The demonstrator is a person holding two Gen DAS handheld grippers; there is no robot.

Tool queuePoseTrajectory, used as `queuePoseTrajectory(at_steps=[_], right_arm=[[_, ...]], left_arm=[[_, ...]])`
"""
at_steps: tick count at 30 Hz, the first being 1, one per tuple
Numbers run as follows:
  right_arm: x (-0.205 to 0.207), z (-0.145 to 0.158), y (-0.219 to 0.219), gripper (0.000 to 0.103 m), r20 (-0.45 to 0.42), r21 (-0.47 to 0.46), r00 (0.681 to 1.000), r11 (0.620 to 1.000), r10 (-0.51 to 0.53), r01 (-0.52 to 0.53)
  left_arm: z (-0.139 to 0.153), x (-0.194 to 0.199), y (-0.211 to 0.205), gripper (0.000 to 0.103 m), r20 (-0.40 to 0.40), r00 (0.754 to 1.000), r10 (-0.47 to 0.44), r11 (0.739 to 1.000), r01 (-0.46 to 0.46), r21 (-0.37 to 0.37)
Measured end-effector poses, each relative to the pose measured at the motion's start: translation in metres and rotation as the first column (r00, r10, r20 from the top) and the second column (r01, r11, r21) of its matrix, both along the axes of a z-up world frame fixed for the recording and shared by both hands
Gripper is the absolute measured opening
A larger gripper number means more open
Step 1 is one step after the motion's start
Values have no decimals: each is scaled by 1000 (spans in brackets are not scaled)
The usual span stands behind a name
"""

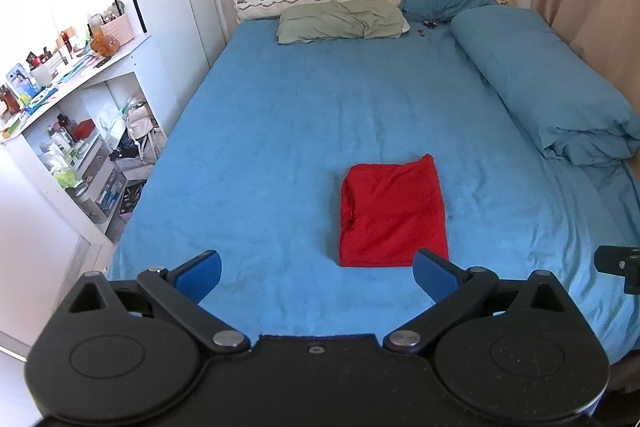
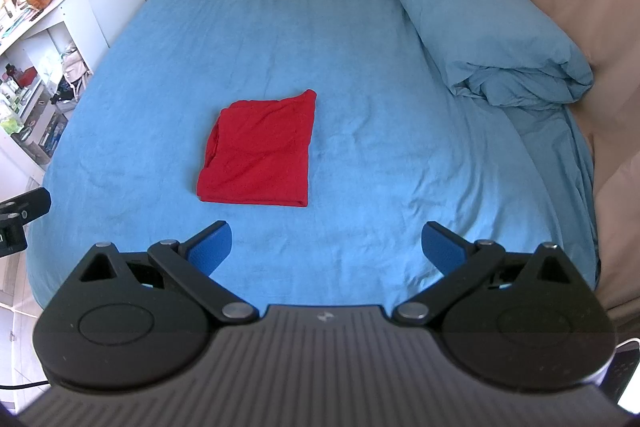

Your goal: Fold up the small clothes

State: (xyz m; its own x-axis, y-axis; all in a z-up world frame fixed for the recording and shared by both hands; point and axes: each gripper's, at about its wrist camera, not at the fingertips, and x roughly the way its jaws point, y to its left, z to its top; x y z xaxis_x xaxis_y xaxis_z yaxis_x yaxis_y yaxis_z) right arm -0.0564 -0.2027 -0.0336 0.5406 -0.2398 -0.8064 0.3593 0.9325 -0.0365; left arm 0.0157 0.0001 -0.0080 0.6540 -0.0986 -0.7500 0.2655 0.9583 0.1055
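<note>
The red garment (image 1: 394, 213) lies folded into a compact rectangle on the blue bed sheet (image 1: 260, 131), ahead of both claws and touching neither. The left claw (image 1: 316, 273) and right claw (image 2: 326, 247) stand spread wide and empty. Judged complete for this item; no other unfolded garment is visible.

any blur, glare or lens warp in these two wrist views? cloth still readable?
Left wrist: heavy fisheye bowing at the edges, dark corners, wardrobe washed out; red cloth sharp, left tongs open. Right wrist: same bowing, shelf overexposed; red cloth creases crisp, soft even light, no hard shadows, right tongs open.
</note>
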Motion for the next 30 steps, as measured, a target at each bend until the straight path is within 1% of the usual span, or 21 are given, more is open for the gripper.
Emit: queuePoseTrajectory(at_steps=[30], right_arm=[[3,0,4,103,-7,12,1000,1000,-18,18]], left_arm=[[2,-2,-3,103,19,1000,1,1000,-1,4]])
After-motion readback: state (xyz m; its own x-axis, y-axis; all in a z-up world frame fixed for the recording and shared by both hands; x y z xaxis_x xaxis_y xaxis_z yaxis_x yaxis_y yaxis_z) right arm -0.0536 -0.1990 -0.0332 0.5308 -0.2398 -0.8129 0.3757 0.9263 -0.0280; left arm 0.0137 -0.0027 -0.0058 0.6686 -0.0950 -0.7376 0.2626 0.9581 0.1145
